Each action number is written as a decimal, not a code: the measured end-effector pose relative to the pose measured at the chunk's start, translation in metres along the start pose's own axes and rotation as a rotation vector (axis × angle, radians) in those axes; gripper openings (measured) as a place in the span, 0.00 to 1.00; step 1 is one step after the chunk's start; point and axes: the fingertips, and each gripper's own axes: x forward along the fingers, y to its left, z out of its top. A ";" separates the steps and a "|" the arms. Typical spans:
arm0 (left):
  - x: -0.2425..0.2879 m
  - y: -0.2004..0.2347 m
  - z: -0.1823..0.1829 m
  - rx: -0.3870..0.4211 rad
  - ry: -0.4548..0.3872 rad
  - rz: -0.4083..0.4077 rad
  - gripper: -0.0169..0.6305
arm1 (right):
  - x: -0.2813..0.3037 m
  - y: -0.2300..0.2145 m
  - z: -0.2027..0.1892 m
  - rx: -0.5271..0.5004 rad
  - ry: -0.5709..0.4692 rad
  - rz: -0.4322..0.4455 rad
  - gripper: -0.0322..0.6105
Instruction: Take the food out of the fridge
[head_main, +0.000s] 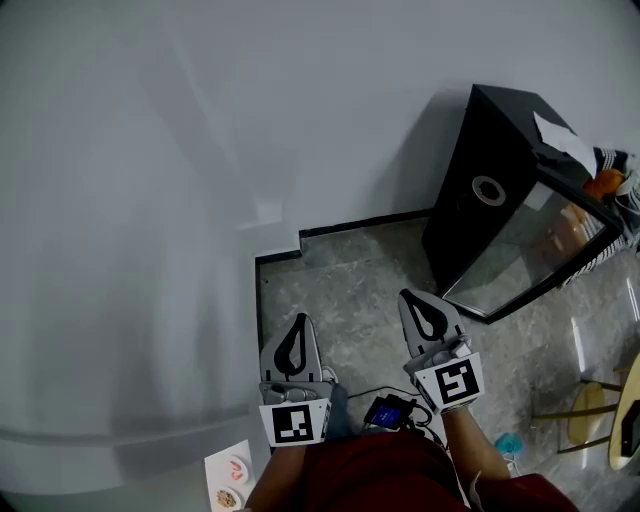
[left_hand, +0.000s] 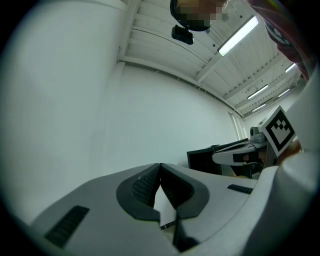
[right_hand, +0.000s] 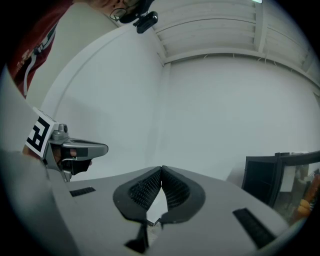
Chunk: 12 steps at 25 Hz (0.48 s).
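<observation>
With my left hand-held gripper (head_main: 298, 322) and right hand-held gripper (head_main: 410, 298) pressed together, empty, I'd squarely face the fridge (head_main: 480, 200) first.

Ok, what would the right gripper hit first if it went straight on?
Probably the white wall: the right gripper points at bare wall, with the black fridge off to its right. Depth is hard to judge.

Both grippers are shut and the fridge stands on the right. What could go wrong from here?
1. The left gripper and right gripper face the white wall, not the fridge; in turning toward it, a tip might strike the wall.
2. Both are shut and empty; they must open before gripping anything.
3. The loose cable below them could snag.
</observation>
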 end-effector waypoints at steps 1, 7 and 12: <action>0.009 0.006 -0.001 -0.001 -0.002 -0.004 0.05 | 0.011 -0.001 -0.001 0.002 0.003 -0.003 0.09; 0.060 0.050 -0.001 -0.009 -0.004 -0.036 0.05 | 0.077 -0.004 0.000 0.007 0.021 -0.027 0.09; 0.093 0.094 0.001 -0.020 -0.008 -0.050 0.05 | 0.132 0.004 0.003 0.003 0.027 -0.045 0.09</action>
